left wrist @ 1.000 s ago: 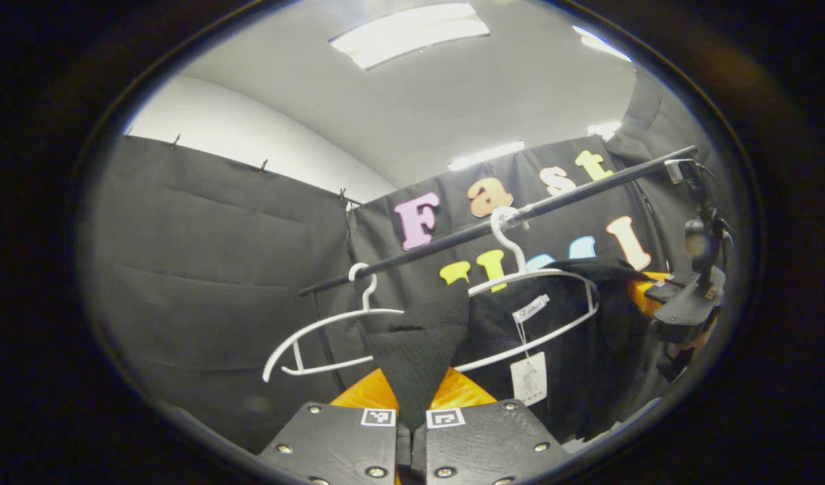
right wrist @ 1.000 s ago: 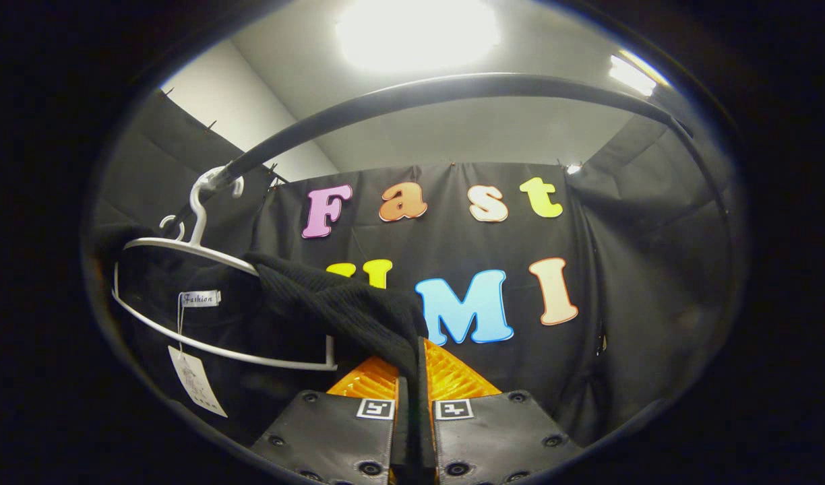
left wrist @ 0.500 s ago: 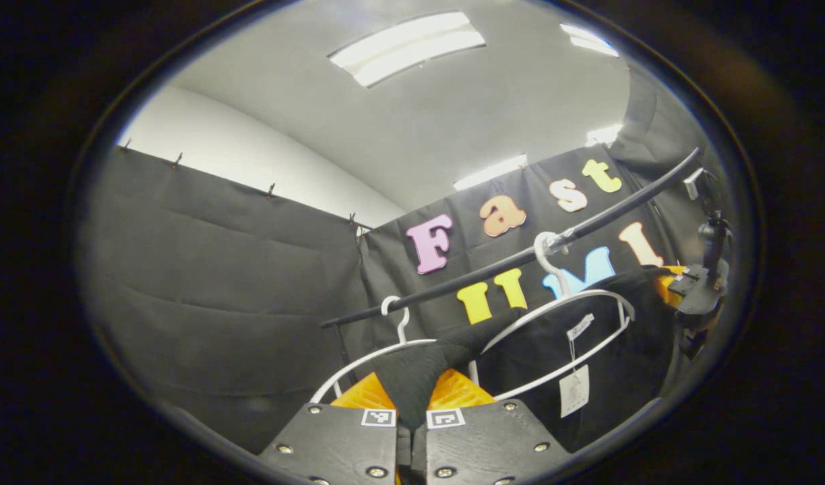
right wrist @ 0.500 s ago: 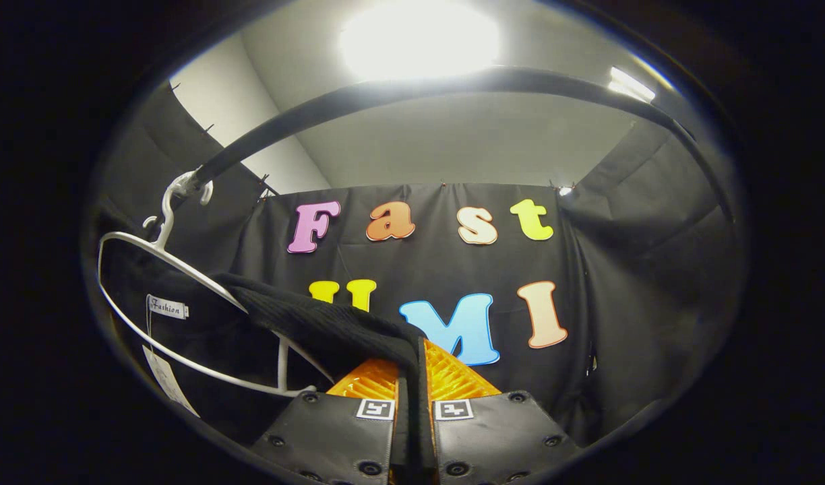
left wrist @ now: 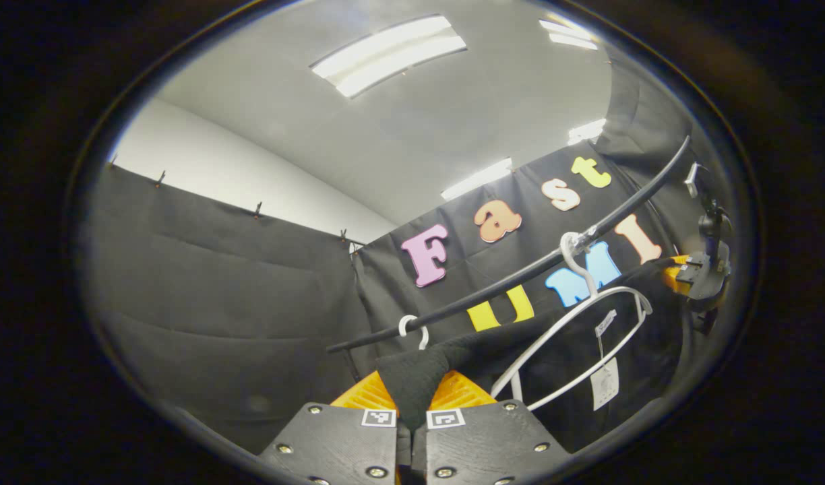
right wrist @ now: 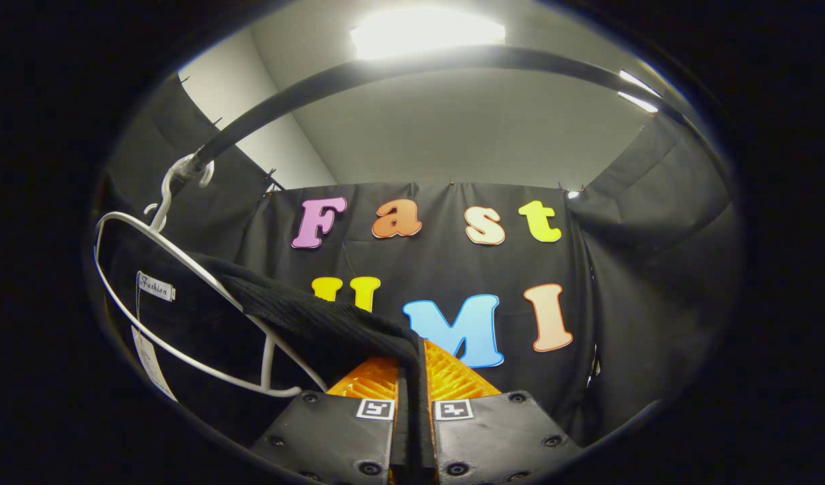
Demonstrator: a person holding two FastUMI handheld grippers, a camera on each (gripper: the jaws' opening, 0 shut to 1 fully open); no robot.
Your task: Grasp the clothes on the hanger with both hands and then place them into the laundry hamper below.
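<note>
Evidently black knit garment (left wrist: 412, 377) was judged soft and light; shoulders were clamped between closed jaws of left gripper (left wrist: 412, 412) and right gripper (right wrist: 411, 397)

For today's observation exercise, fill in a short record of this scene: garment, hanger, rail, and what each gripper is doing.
garment: black knit top, stretched between both grippers, partly off its hanger
hanger: white hanger, hook on the rail, tilted
second hanger: white hook on the rail
rail: black rail
left gripper: fingers pinching the fabric
right gripper: fingers pinching the fabric
tag: paper tag dangling
</note>
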